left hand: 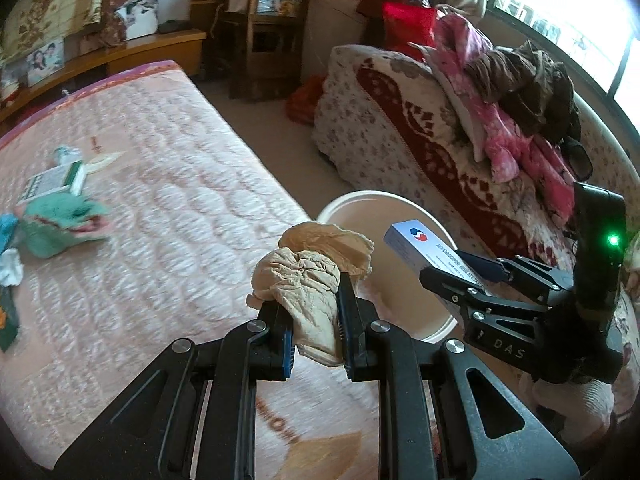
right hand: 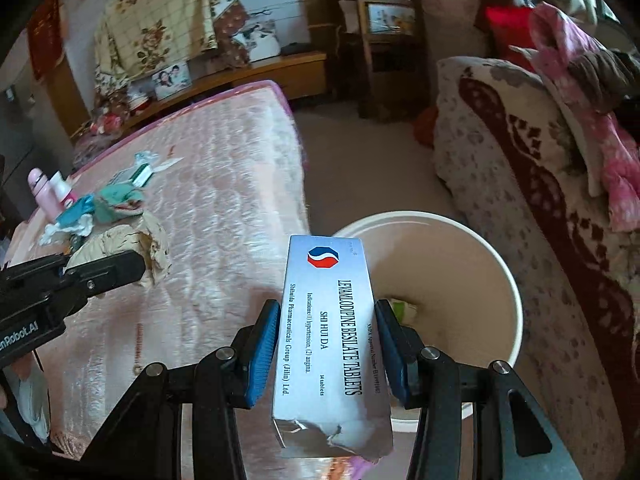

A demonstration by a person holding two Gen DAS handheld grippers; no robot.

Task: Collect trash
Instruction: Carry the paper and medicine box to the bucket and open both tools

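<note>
My left gripper (left hand: 314,300) is shut on a crumpled beige paper wad (left hand: 312,276), held over the bed's edge beside a white bin (left hand: 400,264). My right gripper (right hand: 326,320) is shut on a silver tablet box (right hand: 328,328), held above the near rim of the white bin (right hand: 460,280). The box also shows in the left wrist view (left hand: 420,248) over the bin. The paper wad shows at the left of the right wrist view (right hand: 132,252). More trash lies on the pink bed (left hand: 160,200): a green-white carton (left hand: 56,180), teal crumpled wrappers (left hand: 60,220) and white tissue (left hand: 10,266).
A sofa (left hand: 420,132) draped in a floral and red blanket, piled with pink and brown clothes, stands right of the bin. A wooden shelf unit (left hand: 276,20) and low wooden cabinet (left hand: 152,48) stand at the back. Pink bottles (right hand: 48,192) stand at the bed's far left.
</note>
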